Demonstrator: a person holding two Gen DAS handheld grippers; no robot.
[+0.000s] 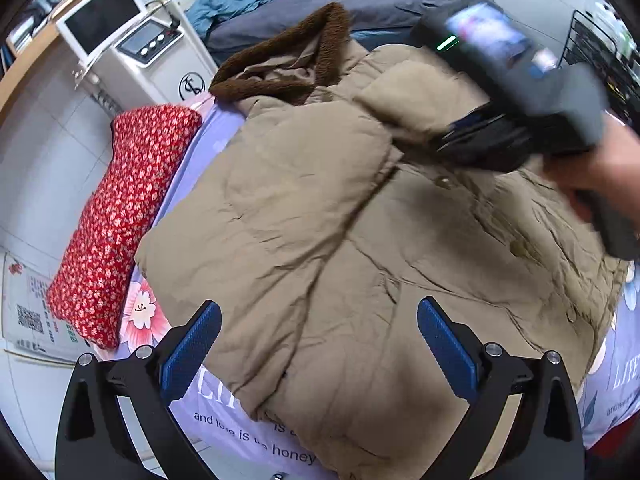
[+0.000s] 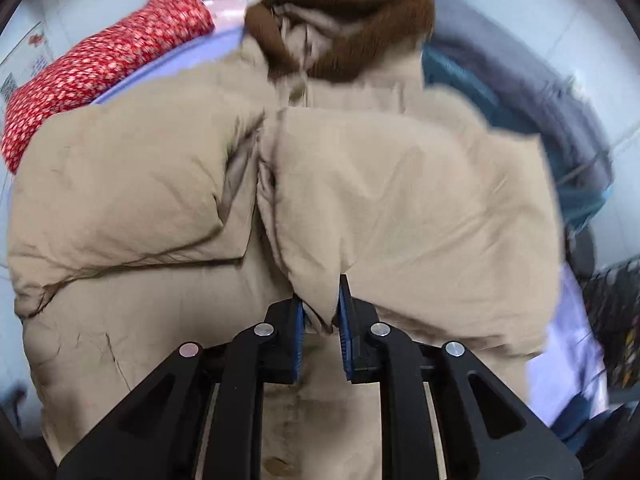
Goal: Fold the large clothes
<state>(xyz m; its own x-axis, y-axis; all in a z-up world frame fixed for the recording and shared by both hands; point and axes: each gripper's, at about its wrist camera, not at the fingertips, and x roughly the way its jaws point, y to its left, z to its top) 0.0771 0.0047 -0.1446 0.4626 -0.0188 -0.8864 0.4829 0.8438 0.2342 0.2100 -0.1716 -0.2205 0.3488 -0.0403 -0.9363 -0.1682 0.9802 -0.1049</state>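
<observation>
L wrist view: we log a tan padded coat (image 1: 344, 216) w/ brown fleece hood (image 1: 288, 56), spread flat on a lilac printed bedsheet (image 1: 240, 436). Red floral pillow (image 1: 120, 208) lies along the coat's left edge. White machine w/ screen (image 1: 132, 44) stands beyond the bed; grey and teal bedding (image 1: 304, 8) is heaped at the far end. L gripper (image 1: 318, 344) hangs above the coat hem, fingers spread wide, nothing between them. R gripper's body (image 1: 516, 92), blurred, sits over the coat's upper right.

R wrist view: we see R gripper (image 2: 322, 312) w/ blue pads (image 2: 345, 320) pinching a fold of the coat's sleeve (image 2: 400, 200), near the coat's middle.
</observation>
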